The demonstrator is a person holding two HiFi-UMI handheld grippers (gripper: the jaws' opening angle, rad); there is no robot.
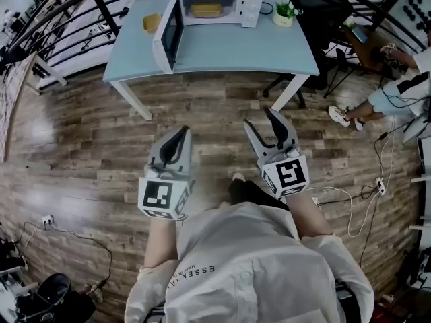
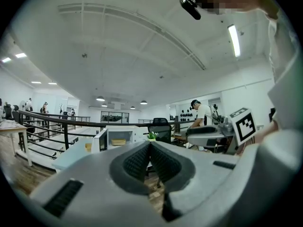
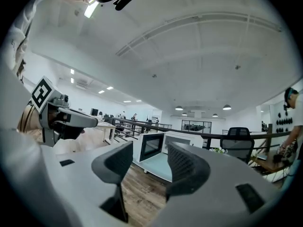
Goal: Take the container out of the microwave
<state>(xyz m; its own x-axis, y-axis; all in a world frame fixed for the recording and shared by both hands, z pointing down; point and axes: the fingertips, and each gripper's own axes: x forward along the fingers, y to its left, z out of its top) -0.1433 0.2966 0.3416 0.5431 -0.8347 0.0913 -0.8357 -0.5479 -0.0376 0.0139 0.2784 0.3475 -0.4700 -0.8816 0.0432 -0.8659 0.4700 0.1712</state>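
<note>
A white microwave (image 1: pixel 215 2) stands on the light blue table (image 1: pixel 256 49) far ahead, with its door (image 1: pixel 168 32) swung open to the left. Inside it lies a yellow container (image 1: pixel 205 10), which the left gripper view also shows as a small yellow container (image 2: pixel 118 142). Both grippers are held level over the wooden floor, well short of the table. My left gripper (image 1: pixel 184 132) (image 2: pixel 150 148) is shut with nothing in it. My right gripper (image 1: pixel 258 116) (image 3: pixel 149 151) is open and empty, and the microwave (image 3: pixel 163 143) shows beyond its jaws.
A second yellow dish (image 1: pixel 151 22) sits on the table left of the microwave door, and a small potted plant (image 1: pixel 284 13) to the right. A black office chair (image 1: pixel 320 5) stands behind the table. A seated person (image 1: pixel 397 93) and floor cables (image 1: pixel 357 194) are at right; railings (image 1: pixel 74 19) at left.
</note>
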